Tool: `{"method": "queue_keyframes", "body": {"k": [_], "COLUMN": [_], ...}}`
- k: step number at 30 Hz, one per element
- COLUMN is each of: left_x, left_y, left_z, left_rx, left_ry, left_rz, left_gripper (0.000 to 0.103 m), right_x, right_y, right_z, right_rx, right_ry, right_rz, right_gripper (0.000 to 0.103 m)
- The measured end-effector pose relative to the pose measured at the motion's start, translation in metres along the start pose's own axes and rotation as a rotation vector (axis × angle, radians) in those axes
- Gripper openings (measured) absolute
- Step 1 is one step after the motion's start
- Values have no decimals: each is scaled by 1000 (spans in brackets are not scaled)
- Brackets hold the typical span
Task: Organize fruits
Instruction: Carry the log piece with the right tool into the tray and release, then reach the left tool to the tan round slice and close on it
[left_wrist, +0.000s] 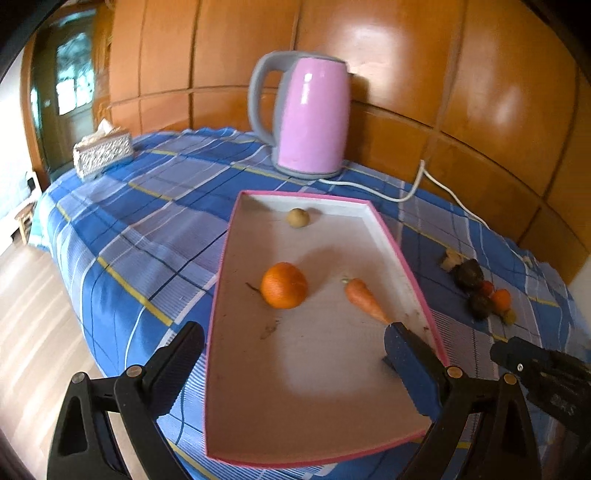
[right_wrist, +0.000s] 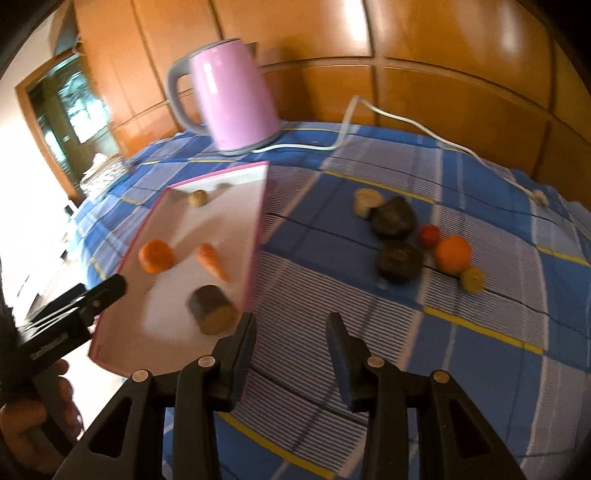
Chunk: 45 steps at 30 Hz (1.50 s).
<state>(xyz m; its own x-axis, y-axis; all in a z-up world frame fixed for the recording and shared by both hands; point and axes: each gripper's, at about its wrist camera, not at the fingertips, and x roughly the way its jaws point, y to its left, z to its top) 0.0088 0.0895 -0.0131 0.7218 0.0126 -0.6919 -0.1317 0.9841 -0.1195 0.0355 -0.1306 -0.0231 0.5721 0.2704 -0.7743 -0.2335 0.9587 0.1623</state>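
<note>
Both wrist cams face kettle (left_wrist: 312, 114), share tray (left_wrist: 221, 266)

Pink-rimmed tray (left_wrist: 391, 236) w/ white floor is sitting on the checked cloth, holding an orange (left_wrist: 283, 285), a carrot (left_wrist: 365, 300) lying flat, a small yellowish fruit (left_wrist: 297, 218) at the far end, plus a cut brown chunk (right_wrist: 212, 309) near the right rim. Loose pile (right_wrist: 413, 236) is lying well right of it: two dark lumps, an orange, small red and yellow ones.
</note>
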Motion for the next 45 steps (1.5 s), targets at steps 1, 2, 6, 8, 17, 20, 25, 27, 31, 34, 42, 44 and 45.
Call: {"method": "queue_keyframes", "body": {"k": [1,2,6,8,17,20,25,27,31,34,42,44,45], "left_x": [-2,-4,-9,-11,-14,-14,-12,-12,-8,-2,14,21,26], "left_y": [-4,-7,-16,-20,-36,-43,-54,-59,-69,-79,-103,-107,-111], "left_z": [0,0,0,0,-3,-4,-6,-6,-6,-2,16,21,23], "left_rx": [14,29,69,82,142,166,199,213,225,229,223,213,216], "left_ry": [-6,-12,-27,-30,-27,-23,-10,-4,27,65,144,180,201], "left_rz": [-2,-4,-8,-11,-21,-22,-31,-41,-101,-138,-234,-254,-267], "left_gripper": [99,99,99,99,99,99,99,99,99,99,91,82,77], "right_x": [-1,-3,-9,-12,-21,-22,-23,-24,-26,-27,-28,-28,-29], "right_y": [-5,-10,-25,-31,-65,-74,-89,-95,-107,-117,-142,-148,-151], "right_z": [-2,-3,-6,-7,-14,-17,-23,-25,-31,-35,-49,-52,-53], "right_rx": [11,23,64,75,141,159,191,200,208,222,253,270,281], "right_ry": [-4,-8,-24,-33,-56,-56,-53,-53,-61,-62,-57,-56,-56], "right_rz": [-15,-29,-61,-77,-142,-161,-189,-207,-262,-296,-392,-401,-401], "right_gripper": [40,40,40,40,40,40,40,40,40,40,40,40,40]}}
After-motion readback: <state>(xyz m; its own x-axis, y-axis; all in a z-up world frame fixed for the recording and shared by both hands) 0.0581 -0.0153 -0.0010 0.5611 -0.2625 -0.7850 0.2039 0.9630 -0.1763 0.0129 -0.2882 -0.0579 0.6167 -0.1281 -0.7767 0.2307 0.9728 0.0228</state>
